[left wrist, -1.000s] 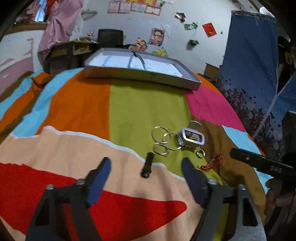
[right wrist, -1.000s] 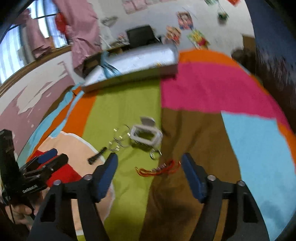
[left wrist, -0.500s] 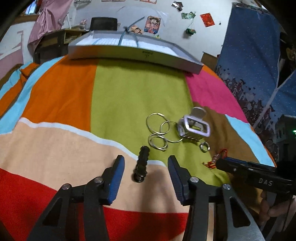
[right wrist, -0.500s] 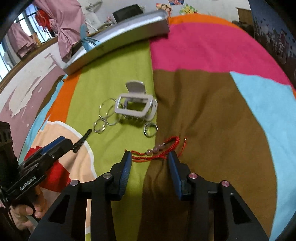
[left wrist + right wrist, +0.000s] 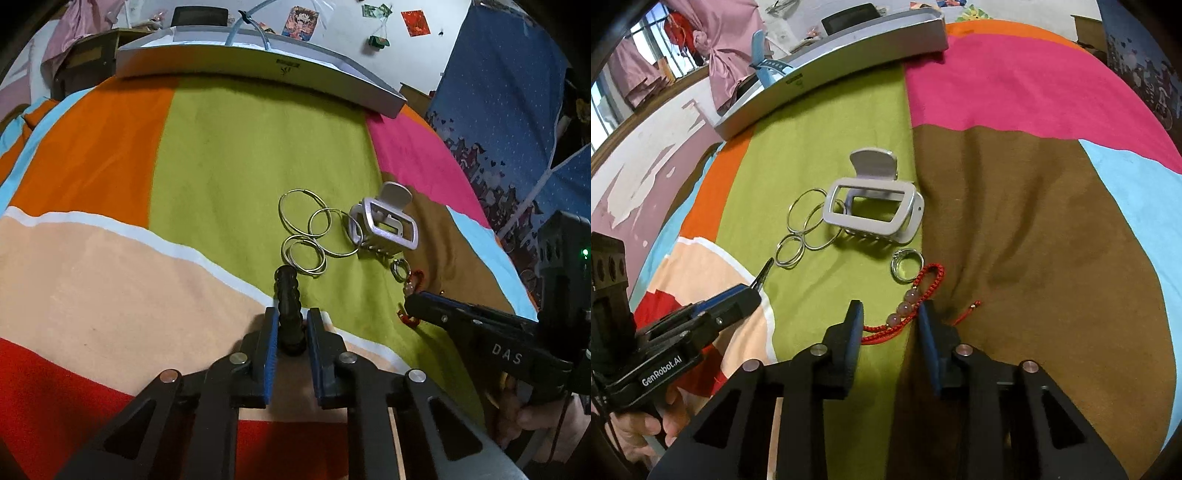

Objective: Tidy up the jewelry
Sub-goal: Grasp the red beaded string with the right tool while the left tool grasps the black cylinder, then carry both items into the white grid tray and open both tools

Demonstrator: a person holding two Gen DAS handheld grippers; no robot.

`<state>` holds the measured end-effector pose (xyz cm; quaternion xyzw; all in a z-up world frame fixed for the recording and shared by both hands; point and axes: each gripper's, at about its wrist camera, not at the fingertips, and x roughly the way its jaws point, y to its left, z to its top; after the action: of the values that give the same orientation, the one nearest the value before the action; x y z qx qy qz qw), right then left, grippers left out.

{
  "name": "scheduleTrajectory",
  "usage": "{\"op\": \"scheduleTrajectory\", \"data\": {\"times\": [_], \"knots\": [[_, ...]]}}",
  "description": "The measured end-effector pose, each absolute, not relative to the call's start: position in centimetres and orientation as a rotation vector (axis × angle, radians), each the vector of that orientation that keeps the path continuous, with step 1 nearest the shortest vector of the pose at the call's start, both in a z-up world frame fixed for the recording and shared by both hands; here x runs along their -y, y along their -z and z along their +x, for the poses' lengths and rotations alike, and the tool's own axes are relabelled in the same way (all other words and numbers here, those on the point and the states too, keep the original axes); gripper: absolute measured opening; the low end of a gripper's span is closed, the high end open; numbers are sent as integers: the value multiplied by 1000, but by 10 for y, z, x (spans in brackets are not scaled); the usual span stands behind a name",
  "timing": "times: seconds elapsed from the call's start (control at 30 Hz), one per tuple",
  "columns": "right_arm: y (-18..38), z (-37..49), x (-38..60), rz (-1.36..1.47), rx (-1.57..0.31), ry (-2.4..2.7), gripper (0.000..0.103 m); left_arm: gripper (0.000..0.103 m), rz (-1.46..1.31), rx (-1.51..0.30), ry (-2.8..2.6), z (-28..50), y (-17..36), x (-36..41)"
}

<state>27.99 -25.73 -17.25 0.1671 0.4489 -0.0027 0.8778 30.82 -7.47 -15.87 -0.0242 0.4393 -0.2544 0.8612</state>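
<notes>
— What did you have?
— My left gripper [image 5: 290,325] pinched the black hair clip [image 5: 287,295]; my right gripper [image 5: 890,325] half-closed around the red bracelet [image 5: 916,299], mid-blanket [image 5: 258,147].
— Risk?
— Cord slipping free.

Both wrist cameras sat low and close over the striped blanket [image 5: 229,155], each looking forward between its own 2 fingers toward the grey tray [image 5: 258,66] at the far edge, and both views shared the hair claw [image 5: 871,210] and hoop rings [image 5: 306,236].
</notes>
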Motion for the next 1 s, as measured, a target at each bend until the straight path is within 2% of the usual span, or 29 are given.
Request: {"op": "scheduleTrajectory", "data": {"times": [0.03,0.1,0.3,0.37,0.77,1.0], "knots": [[173,281,257,349,-941,7,16,15,-48,-922,532,308,159,75],[175,283,257,348,-949,8,12,15,-50,-921,531,306,158,75],[172,285,249,328,-943,-34,10,15,-95,-922,541,301,153,74],[168,284,248,345,-928,-52,2,15,-107,-909,541,299,147,74],[147,281,248,366,-862,-69,2,15,-117,-859,517,286,125,72],[171,280,255,419,-966,-67,3,15,-122,-905,487,286,139,71]]}}
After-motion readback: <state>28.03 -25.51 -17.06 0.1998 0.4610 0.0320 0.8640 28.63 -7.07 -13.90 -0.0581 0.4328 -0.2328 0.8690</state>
